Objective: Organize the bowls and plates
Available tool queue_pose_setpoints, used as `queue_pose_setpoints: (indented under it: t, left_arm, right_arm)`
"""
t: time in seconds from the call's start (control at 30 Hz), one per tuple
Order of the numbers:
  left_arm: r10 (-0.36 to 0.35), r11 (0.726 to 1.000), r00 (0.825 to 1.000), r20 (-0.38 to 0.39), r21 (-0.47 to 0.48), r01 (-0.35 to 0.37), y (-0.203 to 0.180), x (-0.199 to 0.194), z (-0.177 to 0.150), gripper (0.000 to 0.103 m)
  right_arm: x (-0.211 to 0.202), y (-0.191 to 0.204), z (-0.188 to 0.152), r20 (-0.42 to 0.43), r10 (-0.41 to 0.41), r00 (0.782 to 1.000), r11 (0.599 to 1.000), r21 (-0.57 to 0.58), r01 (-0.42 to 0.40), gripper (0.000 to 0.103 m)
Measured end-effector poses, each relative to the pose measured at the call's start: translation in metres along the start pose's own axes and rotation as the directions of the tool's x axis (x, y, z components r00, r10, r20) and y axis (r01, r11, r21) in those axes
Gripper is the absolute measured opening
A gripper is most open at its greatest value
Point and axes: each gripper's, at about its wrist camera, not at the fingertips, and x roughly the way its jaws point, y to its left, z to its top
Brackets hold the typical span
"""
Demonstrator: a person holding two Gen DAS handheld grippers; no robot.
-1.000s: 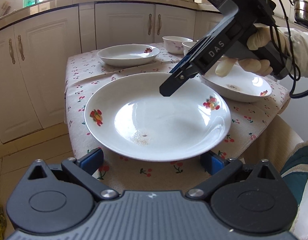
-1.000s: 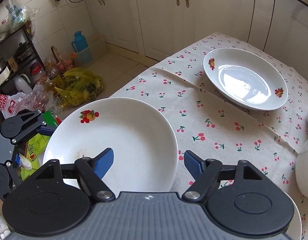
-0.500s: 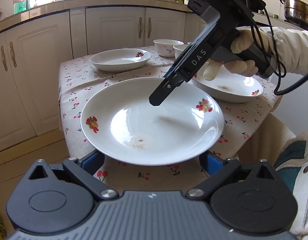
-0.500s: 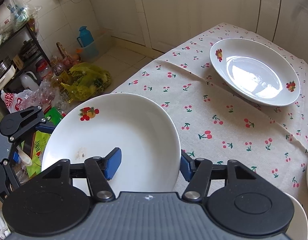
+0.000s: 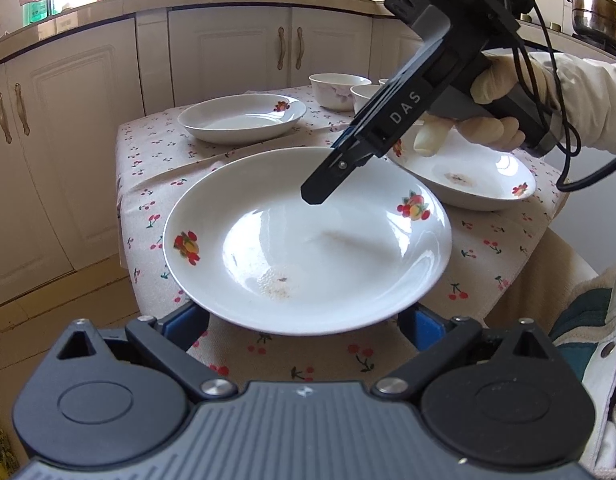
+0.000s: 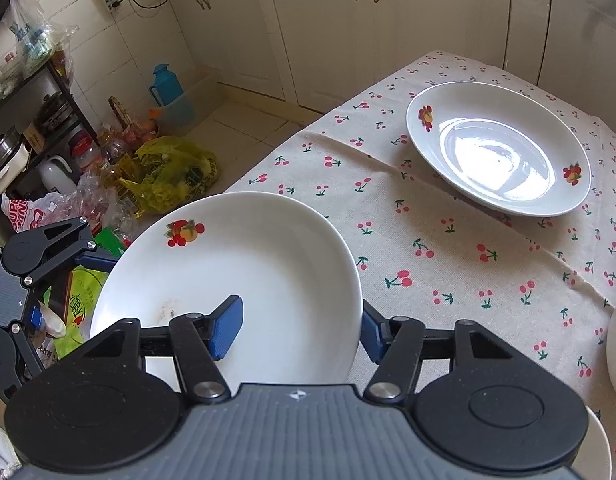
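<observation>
A white plate with fruit prints point(image 5: 308, 240) sits at the near corner of the cherry-print table; it also shows in the right wrist view point(image 6: 235, 292). My left gripper point(image 5: 303, 326) is open, its blue pads either side of the plate's near rim, beneath it. My right gripper point(image 6: 299, 330) straddles the plate's right rim, one pad inside, one outside, still apart. A second plate point(image 5: 243, 118) lies at the far left, also in the right wrist view point(image 6: 500, 148). A third plate point(image 5: 468, 176) lies to the right. Two bowls point(image 5: 340, 86) stand at the back.
The table point(image 5: 155, 168) drops off to the floor on the left. White cabinets point(image 5: 227, 52) stand behind. Bags and bottles point(image 6: 163, 172) clutter the floor beside a shelf rack point(image 6: 23, 120). My right hand and its cable point(image 5: 508, 100) hang over the third plate.
My right gripper has narrowed around the near plate's rim and moved lower over it. The left gripper has drawn back a little; the plate sits slightly farther from it.
</observation>
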Motion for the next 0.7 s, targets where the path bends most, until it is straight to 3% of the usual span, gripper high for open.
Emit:
queue_pose_setpoints:
  t: [0.4, 0.7]
  left_arm:
    - [-0.020, 0.999, 1.000, 0.012, 0.029, 0.020, 0.017, 0.031, 0.034, 0.100]
    - [-0.019, 0.999, 1.000, -0.001, 0.038, 0.019, 0.022, 0.049, 0.040, 0.100]
  right_arm:
    - [-0.002, -0.040, 0.019, 0.040, -0.053, 0.998, 0.996, 0.072, 0.050, 0.067]
    - [0.007, -0.056, 0.022, 0.045, -0.071, 0.996, 0.993, 0.097, 0.066, 0.067]
